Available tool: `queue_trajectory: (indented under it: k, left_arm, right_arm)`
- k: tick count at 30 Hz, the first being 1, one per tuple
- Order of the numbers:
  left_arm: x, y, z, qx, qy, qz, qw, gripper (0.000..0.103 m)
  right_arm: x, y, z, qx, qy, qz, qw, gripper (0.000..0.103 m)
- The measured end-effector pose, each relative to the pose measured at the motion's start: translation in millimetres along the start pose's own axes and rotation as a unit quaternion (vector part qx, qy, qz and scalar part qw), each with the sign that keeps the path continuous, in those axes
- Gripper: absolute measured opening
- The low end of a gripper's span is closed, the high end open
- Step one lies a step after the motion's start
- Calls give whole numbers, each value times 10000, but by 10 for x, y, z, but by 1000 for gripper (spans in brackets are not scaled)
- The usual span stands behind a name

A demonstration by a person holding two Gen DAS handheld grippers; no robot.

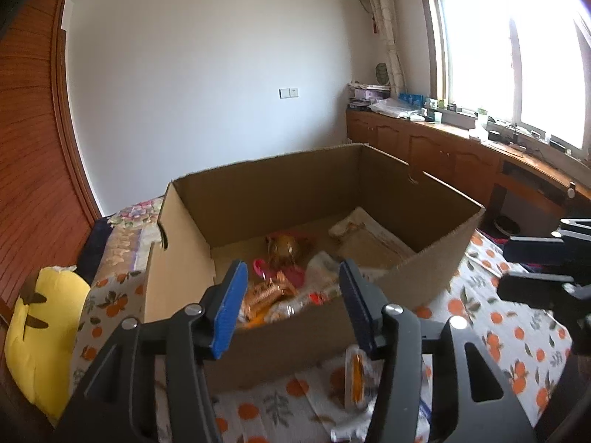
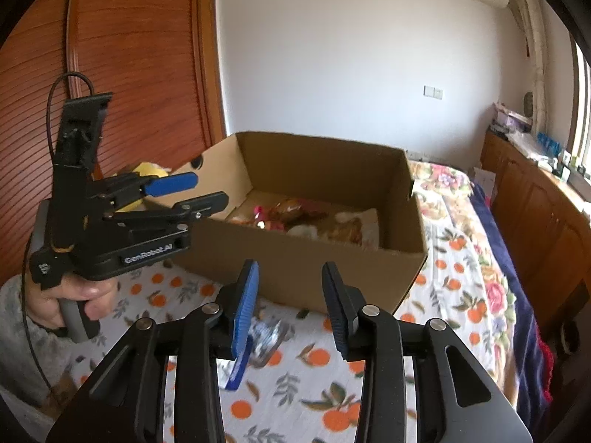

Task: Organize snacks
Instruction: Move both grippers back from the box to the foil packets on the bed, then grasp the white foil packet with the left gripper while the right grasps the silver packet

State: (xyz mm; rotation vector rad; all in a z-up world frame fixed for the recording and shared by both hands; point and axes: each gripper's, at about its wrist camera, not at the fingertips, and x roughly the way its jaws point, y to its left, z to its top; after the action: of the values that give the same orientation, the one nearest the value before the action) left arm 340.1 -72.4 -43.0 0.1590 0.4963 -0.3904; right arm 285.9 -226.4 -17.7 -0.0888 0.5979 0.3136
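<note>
An open cardboard box (image 1: 424, 269) (image 2: 332, 277) stands on the bed, with several snack packets (image 1: 280, 284) (image 2: 295, 214) piled in its near half. My left gripper (image 1: 293, 306) hangs over the box's near wall, open, with nothing between its blue pads. In the right wrist view a hand (image 2: 74, 299) holds that left gripper (image 2: 210, 188) at the box's left corner. My right gripper (image 2: 290, 310) is open in front of the box, above a clear and blue packet (image 2: 266, 336) on the bedspread. It also shows as the right gripper (image 1: 504, 267) at the right edge. An orange packet (image 1: 355, 376) lies before the box.
The bedspread (image 1: 517, 332) with its orange print stretches around the box. A yellow pillow (image 1: 44, 332) (image 2: 147, 170) lies to the left by the wooden wardrobe (image 1: 29, 147). A cluttered wooden cabinet (image 1: 443, 151) runs under the window on the right.
</note>
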Motion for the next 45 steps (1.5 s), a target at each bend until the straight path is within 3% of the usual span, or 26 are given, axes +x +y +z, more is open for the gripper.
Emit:
queue_trajectory:
  k: [3, 5, 12, 19, 27, 36, 45]
  left_arm:
    - [-107, -20, -120, 67, 61, -74, 9999, 59]
    - [-202, -73, -187, 218, -25, 87, 9997, 62]
    - [-350, -147, -335, 271, 182, -99, 9994, 63]
    - [-318, -369, -595, 623, 525, -342, 9961, 63]
    - [37, -518, -825, 722, 1398, -1039, 9821, 63]
    - [250, -506, -861, 717, 1852, -1332, 9710, 67]
    - [100, -449, -921, 707, 2161, -1548, 9614, 67]
  right_arm:
    - [-13, 24, -95, 48, 85, -13, 10000, 36]
    - [-29, 24, -153, 88, 125, -39, 9999, 37]
    - [-145, 9, -268, 191, 150, -74, 9997, 38]
    - [-210, -14, -380, 251, 208, -86, 9994, 40]
    - [-172, -22, -562, 392, 345, -19, 9986, 40]
    - [-97, -97, -688, 597, 464, 78, 9971, 41]
    - [68, -122, -755, 620, 622, 134, 9960, 42]
